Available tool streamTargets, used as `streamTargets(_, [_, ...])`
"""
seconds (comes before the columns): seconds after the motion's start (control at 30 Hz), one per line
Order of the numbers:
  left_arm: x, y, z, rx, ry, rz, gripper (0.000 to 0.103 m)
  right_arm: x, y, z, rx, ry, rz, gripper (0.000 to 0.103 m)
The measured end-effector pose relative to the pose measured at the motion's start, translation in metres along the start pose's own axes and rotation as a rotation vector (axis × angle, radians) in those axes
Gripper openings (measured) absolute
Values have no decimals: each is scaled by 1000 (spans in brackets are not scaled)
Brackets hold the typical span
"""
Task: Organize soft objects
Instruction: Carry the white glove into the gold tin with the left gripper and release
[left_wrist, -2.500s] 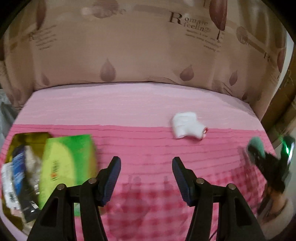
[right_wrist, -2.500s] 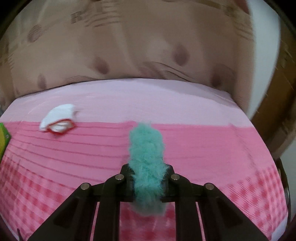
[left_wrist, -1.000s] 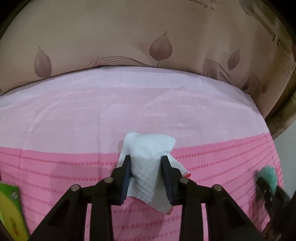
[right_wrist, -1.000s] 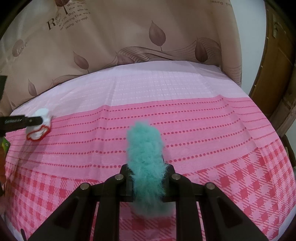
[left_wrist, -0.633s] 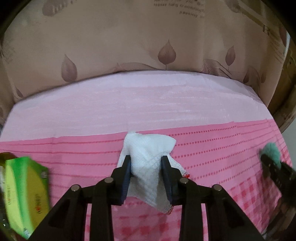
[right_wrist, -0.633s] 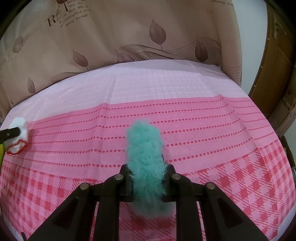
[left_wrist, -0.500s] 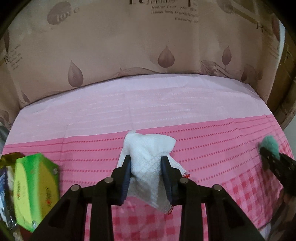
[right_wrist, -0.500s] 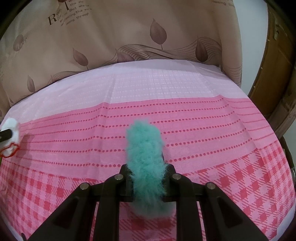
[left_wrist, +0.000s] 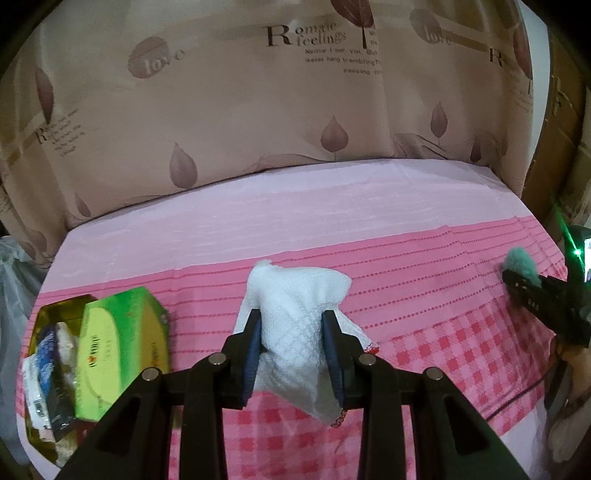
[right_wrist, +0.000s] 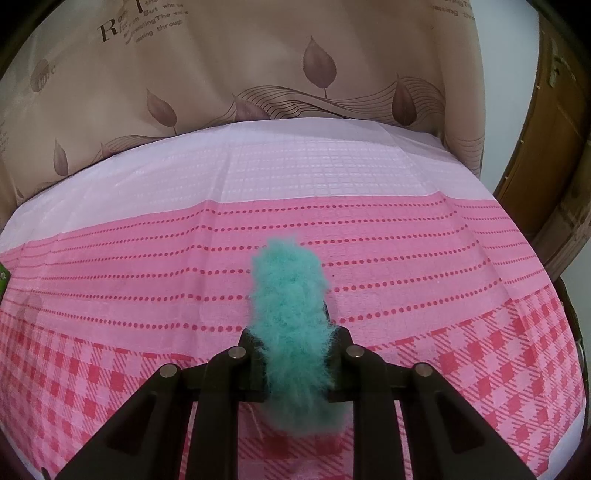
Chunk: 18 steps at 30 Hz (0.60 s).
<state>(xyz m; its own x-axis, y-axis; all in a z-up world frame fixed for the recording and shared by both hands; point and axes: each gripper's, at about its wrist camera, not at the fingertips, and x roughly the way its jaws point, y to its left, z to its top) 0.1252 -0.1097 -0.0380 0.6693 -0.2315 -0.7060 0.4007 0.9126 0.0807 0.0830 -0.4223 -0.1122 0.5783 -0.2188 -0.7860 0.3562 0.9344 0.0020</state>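
White quilted cloth with a diamond weave (left_wrist: 295, 332): thin red stitched edging at its lower corners.
Fluffy teal fur piece (right_wrist: 293, 325): uniform blue-green, no marking.
Pink plastic cloth on the surface (right_wrist: 332, 177): pale pink far band with a faint grid; mid-pink band crossed by rows of red dots; near band in red-and-pink check.
Beige curtain (left_wrist: 221, 110): brown leaves, brown lettering.
Green and yellow box (left_wrist: 118, 354): red print on the yellow face.
Gold tray (left_wrist: 55, 310): shiny yellow-gold.
Left tool (left_wrist: 293, 343): black frame, dark blue pads.
Right tool (right_wrist: 295, 354): black.
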Motion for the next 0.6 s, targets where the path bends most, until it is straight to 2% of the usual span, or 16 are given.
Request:
streamTargets(0.27, [-30,38,-2,-50,-21,32,32,-1,1,0,-9,0,-11,19])
streamTargets(0.6, [-70,125,-7,-124,-69,147,32,-1,2,0,-14,1,-18,20])
